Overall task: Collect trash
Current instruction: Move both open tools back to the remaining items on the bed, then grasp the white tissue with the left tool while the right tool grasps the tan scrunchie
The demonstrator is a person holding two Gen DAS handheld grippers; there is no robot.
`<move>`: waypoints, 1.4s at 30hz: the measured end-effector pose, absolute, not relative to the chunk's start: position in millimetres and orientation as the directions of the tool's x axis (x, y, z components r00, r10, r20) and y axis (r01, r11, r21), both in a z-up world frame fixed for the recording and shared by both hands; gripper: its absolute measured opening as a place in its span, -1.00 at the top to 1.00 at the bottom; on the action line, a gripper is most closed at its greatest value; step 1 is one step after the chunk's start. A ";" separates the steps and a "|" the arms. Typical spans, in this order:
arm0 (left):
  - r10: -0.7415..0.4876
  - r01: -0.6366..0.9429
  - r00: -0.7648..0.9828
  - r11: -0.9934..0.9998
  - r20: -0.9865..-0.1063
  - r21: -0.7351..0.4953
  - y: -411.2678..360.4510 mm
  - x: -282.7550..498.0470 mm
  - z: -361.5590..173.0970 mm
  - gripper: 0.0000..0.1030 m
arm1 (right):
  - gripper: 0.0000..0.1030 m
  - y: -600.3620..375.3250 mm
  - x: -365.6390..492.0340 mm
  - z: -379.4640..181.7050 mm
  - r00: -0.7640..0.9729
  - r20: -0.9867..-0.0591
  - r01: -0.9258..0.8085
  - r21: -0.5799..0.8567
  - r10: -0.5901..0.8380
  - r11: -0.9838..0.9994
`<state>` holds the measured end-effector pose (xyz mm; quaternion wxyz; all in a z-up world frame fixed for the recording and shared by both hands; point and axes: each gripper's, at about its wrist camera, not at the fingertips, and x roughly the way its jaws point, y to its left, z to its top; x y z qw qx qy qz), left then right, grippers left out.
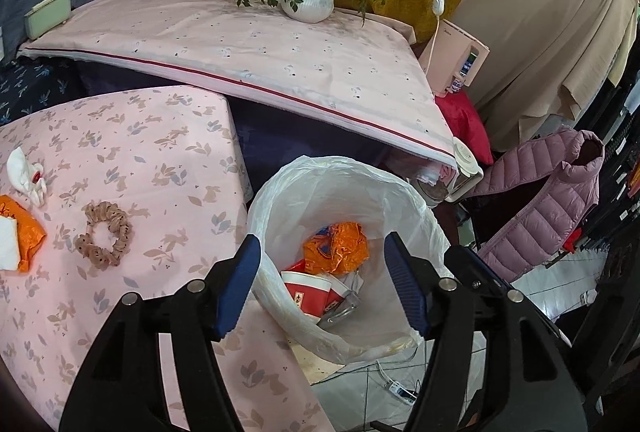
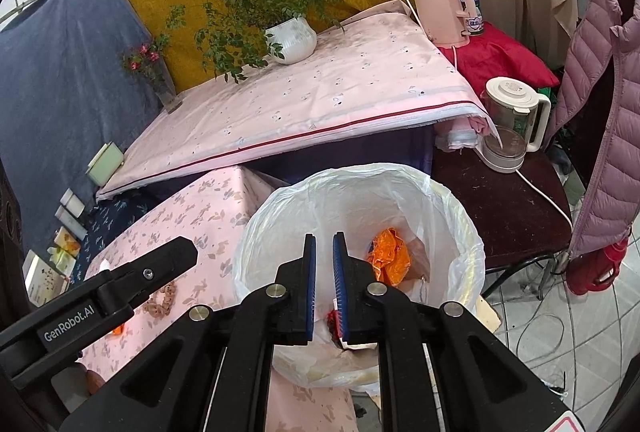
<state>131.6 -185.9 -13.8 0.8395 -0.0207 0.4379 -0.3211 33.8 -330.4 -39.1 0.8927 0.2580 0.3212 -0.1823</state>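
Two grippers hang over the bin (image 1: 424,216): left gripper (image 1: 324,284) spread empty, right gripper (image 2: 324,284) barely parted, empty; beneath the fingertips, orange wrapper (image 1: 336,248) looks light, crinkly—pinch any fold.

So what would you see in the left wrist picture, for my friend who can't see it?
The open left tongs hang empty over a bin lined with a white bag, with an orange wrapper and a red-and-white carton inside. Left of it, a pink rabbit-print tablecloth holds a scrunchie, a crumpled tissue and another orange wrapper.
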 end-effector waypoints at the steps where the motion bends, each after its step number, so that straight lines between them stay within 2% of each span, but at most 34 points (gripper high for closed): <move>1: -0.554 0.517 0.413 0.796 -0.723 -0.315 -184.0 131.9 -14.4 -0.18 | 0.77 -329.1 34.3 -39.2 0.726 -0.669 0.489 0.343 -0.157 0.802; 5: -0.540 0.492 0.422 0.811 -0.729 -0.316 -173.6 133.1 -18.1 -0.19 | 0.66 -321.1 35.8 -38.6 0.725 -0.673 0.480 0.335 -0.151 0.811; 7: -0.532 0.477 0.426 0.819 -0.732 -0.318 -167.9 133.6 -19.9 -0.19 | 0.49 -316.1 36.2 -37.4 0.726 -0.671 0.476 0.331 -0.152 0.815; 13: -0.501 0.416 0.446 0.850 -0.742 -0.324 -141.6 138.1 -25.6 -0.21 | 0.34 -296.2 42.1 -33.6 0.730 -0.671 0.444 0.319 -0.131 0.838; 16: -0.479 0.370 0.463 0.869 -0.746 -0.328 -123.3 141.3 -28.8 -0.40 | 0.27 -283.0 46.3 -33.0 0.731 -0.673 0.422 0.314 -0.114 0.851; 17: -0.468 0.350 0.476 0.877 -0.744 -0.328 -115.6 142.0 -29.3 -0.47 | 0.26 -277.9 47.9 -32.9 0.731 -0.674 0.414 0.310 -0.109 0.856; 26: -0.405 0.217 0.511 0.914 -0.758 -0.342 -51.4 150.6 -41.5 -0.56 | 0.18 -231.6 63.4 -33.2 0.727 -0.685 0.338 0.291 -0.052 0.895; 33: -0.347 0.115 0.535 0.933 -0.770 -0.341 1.3 160.2 -52.6 -0.57 | 0.03 -197.2 77.7 -35.6 0.716 -0.698 0.282 0.280 -0.007 0.918; 42: -0.265 -0.039 0.552 0.939 -0.791 -0.342 67.8 179.9 -68.8 -0.57 | 0.03 -156.9 102.5 -51.1 0.681 -0.730 0.220 0.275 0.055 0.936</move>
